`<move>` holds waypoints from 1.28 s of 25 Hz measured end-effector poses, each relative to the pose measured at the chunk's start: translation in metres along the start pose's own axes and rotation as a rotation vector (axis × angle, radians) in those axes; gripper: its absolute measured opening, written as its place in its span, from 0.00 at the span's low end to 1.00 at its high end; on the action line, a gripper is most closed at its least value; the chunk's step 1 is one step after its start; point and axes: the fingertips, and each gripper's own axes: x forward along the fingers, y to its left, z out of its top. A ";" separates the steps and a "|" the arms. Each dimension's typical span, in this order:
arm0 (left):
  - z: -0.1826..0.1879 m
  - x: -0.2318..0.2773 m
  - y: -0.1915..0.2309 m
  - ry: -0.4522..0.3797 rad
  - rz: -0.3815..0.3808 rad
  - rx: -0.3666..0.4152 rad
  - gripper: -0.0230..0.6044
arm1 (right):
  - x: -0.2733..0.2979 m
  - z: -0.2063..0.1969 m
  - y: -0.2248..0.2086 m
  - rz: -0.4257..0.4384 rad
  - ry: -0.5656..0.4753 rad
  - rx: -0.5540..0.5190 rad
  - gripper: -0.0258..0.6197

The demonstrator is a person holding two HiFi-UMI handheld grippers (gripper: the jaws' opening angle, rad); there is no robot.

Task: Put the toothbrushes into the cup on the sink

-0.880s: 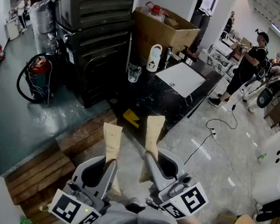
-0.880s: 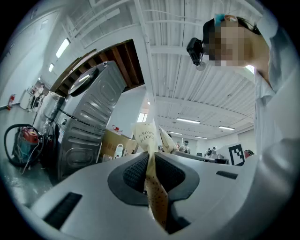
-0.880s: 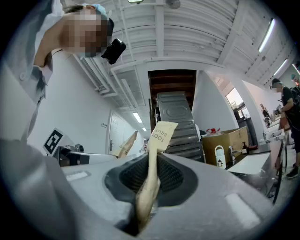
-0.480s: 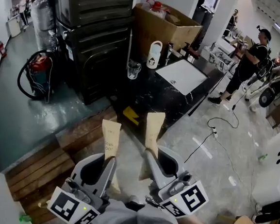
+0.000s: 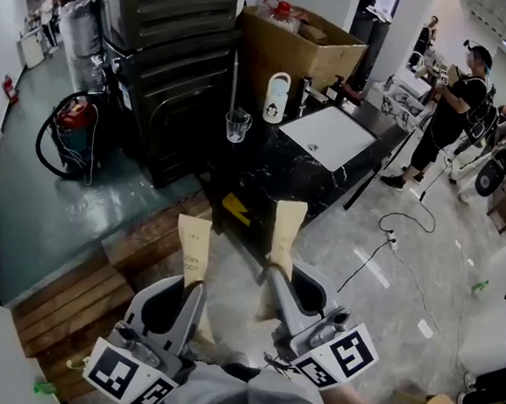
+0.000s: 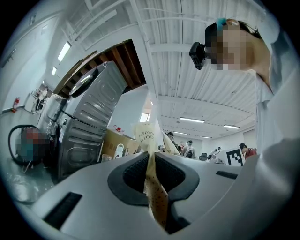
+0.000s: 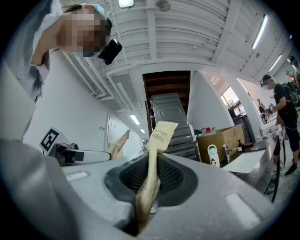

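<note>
Toothbrushes (image 5: pixel 193 246) lengthwise forward, toward sink (image 5: pixel 327 137)

Red vacuum (image 5: pixel 75 131) with black hose on grey floor (image 5: pixel 43 215), left of tall black machine (image 5: pixel 180 71). Open cardboard box (image 5: pixel 302 56) behind dark worktop (image 5: pixel 269 182). White bottle (image 5: pixel 275 98) (print unreadable) stands before the box. Wooden pallets (image 5: pixel 68 301) lower left. Person in black (image 5: pixel 452 113) far right. Loose cable (image 5: pixel 387 227) on floor.

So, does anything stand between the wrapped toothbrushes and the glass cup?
Nothing visible does. From the left toothbrush and the right toothbrush to the glass cup there is only dark counter and a low yellow thing.
</note>
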 end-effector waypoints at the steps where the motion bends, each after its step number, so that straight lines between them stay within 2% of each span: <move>1: 0.000 0.001 -0.002 -0.004 0.008 0.000 0.10 | -0.002 0.000 -0.004 0.000 0.001 0.002 0.11; 8: -0.008 0.011 -0.021 -0.036 0.044 -0.066 0.10 | -0.027 0.000 -0.024 0.011 0.015 -0.017 0.11; 20: -0.008 0.033 -0.018 -0.033 0.050 -0.045 0.10 | -0.017 0.001 -0.040 0.025 0.021 -0.042 0.11; 29: -0.008 0.052 0.002 -0.045 -0.015 -0.055 0.10 | -0.001 -0.008 -0.047 -0.017 0.014 -0.064 0.11; 32: -0.002 0.066 0.020 -0.053 -0.042 -0.064 0.10 | 0.020 -0.012 -0.052 -0.031 0.019 -0.074 0.11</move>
